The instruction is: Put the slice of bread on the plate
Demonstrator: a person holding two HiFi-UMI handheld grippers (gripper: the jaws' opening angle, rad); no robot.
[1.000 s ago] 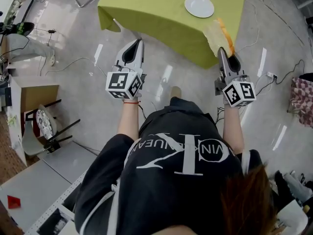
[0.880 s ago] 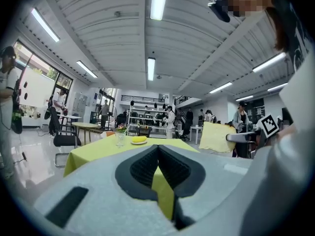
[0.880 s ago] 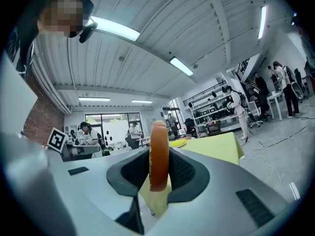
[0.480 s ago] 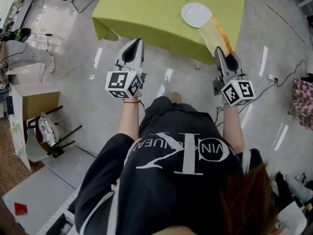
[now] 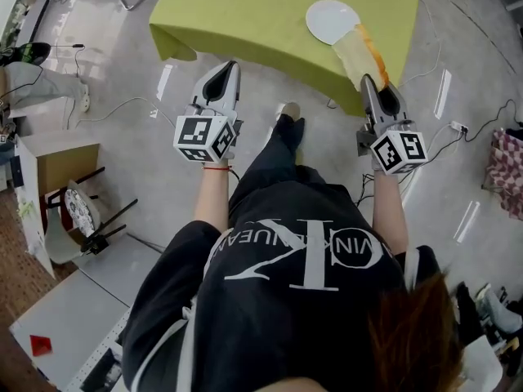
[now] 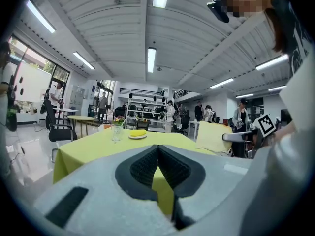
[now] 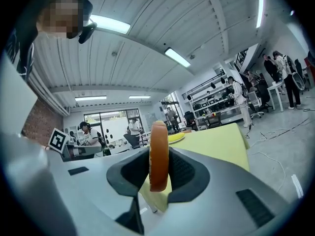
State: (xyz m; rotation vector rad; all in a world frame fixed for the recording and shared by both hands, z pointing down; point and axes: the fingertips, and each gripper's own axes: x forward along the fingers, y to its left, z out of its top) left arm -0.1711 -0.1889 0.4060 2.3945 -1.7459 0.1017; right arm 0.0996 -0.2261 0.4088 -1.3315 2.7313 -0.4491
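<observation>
**Bread in the right jaws, at the plate's near rim**

From the head view I have both grippers out in front of me, with the green tabletop (image 5: pixel 245 15) ahead at 12 o'clock. The right gripper (image 5: pixel 370 86) sits at about 1 o'clock, and its jaws are clamped on the slice of bread (image 5: pixel 358 54). The right gripper view shows the slice standing on edge between the two pads, with its brown crust facing the camera and sticking up past the jaw tips. From above, the slice juts forward out of the jaws across the near edge of the tabletop. Its far end meets the near rim of the white plate (image 5: pixel 327 19), which lies on the cloth at 1 o'clock. I cannot tell whether bread and plate touch.

The left gripper (image 5: pixel 221 76) is at 11 o'clock, short of the tabletop's edge and over the floor (image 5: pixel 122 162). Its jaws are closed tip to tip with nothing between them.
</observation>
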